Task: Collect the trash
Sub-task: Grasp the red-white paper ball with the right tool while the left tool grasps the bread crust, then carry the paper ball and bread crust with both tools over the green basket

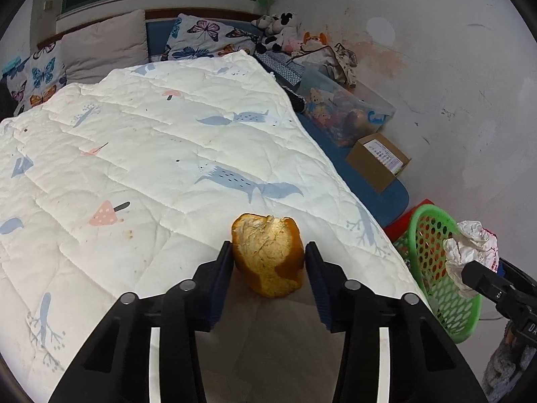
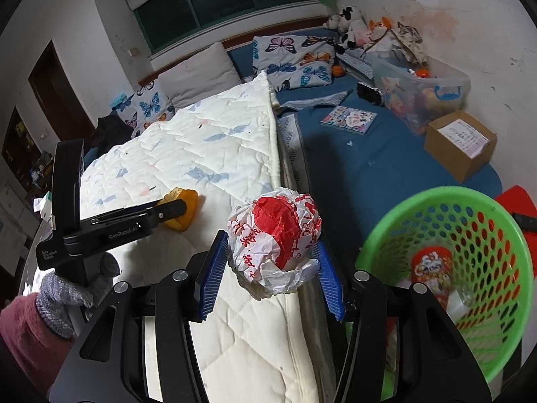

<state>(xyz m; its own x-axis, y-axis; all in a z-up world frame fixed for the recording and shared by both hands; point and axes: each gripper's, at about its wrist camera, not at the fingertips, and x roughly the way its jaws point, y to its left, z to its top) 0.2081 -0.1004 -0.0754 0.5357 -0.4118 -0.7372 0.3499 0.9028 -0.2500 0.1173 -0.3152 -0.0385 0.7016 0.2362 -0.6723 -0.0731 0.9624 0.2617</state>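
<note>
Left wrist: we are holding the left gripper (image 1: pixel 268 258) around the peel (image 1: pixel 268 255), which is lying on the quilt (image 1: pixel 151 141) near its edge. Both pads are touching the peel's sides, clamping it. The basket (image 1: pixel 433 268) is standing off to the right.

Right wrist: we are carrying the wrapper (image 2: pixel 273 238) clamped in the right gripper (image 2: pixel 273 262), just beside the basket (image 2: pixel 446 201) and above the quilt's (image 2: pixel 201 141) edge. The left gripper (image 2: pixel 174 211) is sitting on the peel (image 2: pixel 183 208).
</note>
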